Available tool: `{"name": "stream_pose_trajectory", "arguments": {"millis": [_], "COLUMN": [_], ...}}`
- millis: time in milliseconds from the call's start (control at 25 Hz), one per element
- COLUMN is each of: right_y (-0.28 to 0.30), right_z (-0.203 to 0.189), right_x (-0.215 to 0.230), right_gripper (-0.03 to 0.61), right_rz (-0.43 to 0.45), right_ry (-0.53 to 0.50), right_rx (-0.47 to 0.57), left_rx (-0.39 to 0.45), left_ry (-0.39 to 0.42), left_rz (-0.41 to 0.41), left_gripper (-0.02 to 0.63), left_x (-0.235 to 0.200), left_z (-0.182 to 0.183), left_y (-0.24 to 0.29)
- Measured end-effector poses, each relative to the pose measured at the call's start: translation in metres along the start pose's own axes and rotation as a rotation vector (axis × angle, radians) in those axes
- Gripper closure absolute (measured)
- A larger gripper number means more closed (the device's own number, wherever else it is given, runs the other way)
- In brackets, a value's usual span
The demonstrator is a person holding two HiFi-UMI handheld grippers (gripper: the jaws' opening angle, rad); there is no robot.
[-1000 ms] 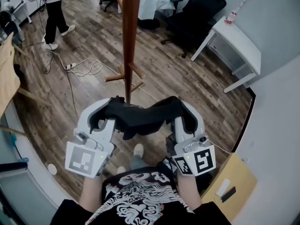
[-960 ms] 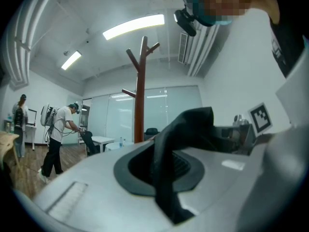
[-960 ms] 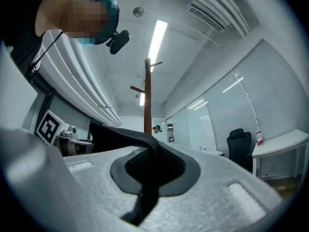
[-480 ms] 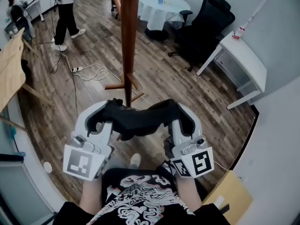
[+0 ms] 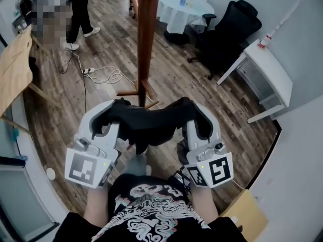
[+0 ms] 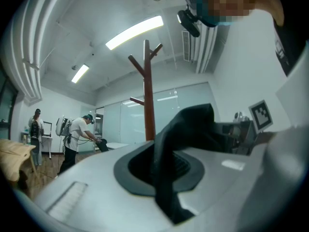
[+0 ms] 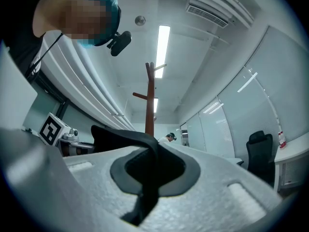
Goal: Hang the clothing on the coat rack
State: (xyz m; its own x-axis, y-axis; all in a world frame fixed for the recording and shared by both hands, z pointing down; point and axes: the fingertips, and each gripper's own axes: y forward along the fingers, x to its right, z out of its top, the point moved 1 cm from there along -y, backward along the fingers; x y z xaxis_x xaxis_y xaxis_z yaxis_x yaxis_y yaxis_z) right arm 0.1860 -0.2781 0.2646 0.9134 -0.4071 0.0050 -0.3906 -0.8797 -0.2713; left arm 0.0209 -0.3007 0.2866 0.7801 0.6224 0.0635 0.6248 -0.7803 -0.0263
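Change over the last second: the rack's foot, which sat clear above the garment in the frame, now meets the garment's upper edge at frame centre. The office chair (image 5: 229,29) and white desk (image 5: 267,69) have slid toward the right edge. I judge that the person has stepped closer to the coat rack (image 5: 147,34). The grip looks unchanged on both sides.

Left gripper (image 5: 108,117): clenched on one end of the black garment (image 5: 151,122). In the left gripper view the cloth (image 6: 174,149) runs down through the pinched jaws. Right gripper (image 5: 198,119): likewise clamped on the other end, with the fabric (image 7: 145,178) squeezed in the jaw slot.

Garment position: stretched between the two grippers at lower centre of the head view, sagging slightly in the middle, not on the rack. In both gripper views the pegs (image 7: 154,69) stand high above the cloth.

Meaning for the task: this is the approach phase and hanging has not started. Judgement: the next move is a lift to peg height.

Writing: the marker cubes carry square black-and-white patterns only. The person's shirt print shows no readable words. No brand or label is legible anywhere.
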Motion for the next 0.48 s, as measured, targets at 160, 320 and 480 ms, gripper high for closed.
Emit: {"name": "stream_pose_trajectory", "arguments": {"millis": [160,320,480], "right_y": [0.013,0.029,0.041], "right_z": [-0.004,-0.002,0.003], "right_x": [0.009,0.019,0.022], "right_gripper": [0.569,0.569,0.568], "right_rz": [0.001,0.0,0.012], "right_ry": [-0.003,-0.008,-0.014], "right_rx": [-0.006,-0.003,0.017], "left_rx": [-0.004,-0.049,-0.046], "left_ry": [0.06,0.024,0.061], "left_rz": [0.007,0.01,0.026], "left_gripper": [0.601,0.601,0.601], "left_x": [-0.013,-0.019,-0.035], "left_z": [0.0,0.001,0.007], "left_y": [0.015,0.03,0.039]}}
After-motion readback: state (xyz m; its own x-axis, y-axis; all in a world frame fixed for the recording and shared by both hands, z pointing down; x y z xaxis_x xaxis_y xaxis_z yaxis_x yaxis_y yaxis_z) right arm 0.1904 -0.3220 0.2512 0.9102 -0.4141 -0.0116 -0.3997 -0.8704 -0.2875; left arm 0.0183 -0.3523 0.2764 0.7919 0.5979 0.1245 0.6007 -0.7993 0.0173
